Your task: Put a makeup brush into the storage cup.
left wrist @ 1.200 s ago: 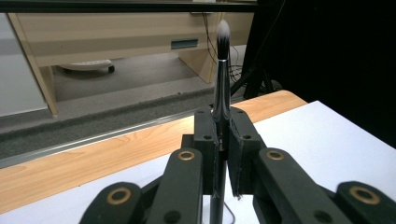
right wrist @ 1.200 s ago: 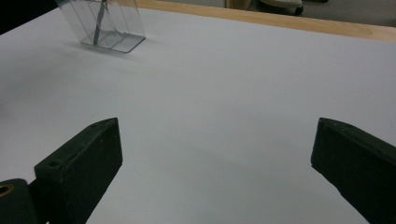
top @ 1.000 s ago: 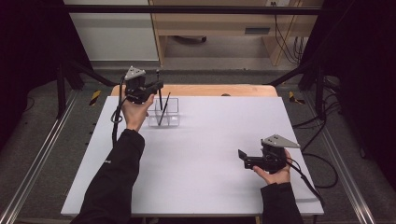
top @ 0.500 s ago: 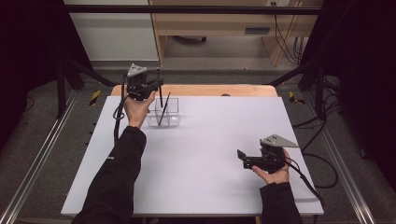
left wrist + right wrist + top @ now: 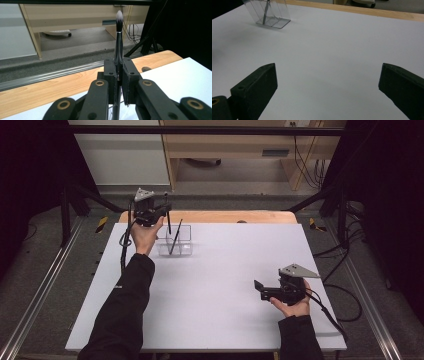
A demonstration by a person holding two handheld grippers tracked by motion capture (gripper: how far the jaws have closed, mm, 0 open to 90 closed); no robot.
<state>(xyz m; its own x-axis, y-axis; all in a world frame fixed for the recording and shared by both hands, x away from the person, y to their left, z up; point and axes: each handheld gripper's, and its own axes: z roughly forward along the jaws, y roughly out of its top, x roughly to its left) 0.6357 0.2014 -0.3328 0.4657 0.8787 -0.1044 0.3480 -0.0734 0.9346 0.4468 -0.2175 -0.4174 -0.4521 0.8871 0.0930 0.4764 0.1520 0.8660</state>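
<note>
Above clear holder (image 5: 176, 241), at table's far left, makeup brush (image 5: 119, 42) is clamped upright in closed left gripper (image 5: 162, 210), bristles up. Brush best kept vertical, lowered slowly into free compartment, released once seated. Right gripper (image 5: 325, 85) is held wide open, empty, over bare table (image 5: 225, 285).

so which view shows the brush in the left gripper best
The left gripper view: the brush stands upright, clamped between the jaws, bristle tip clear. The high view shows a thin dark stick; the right gripper view doesn't help.
</note>
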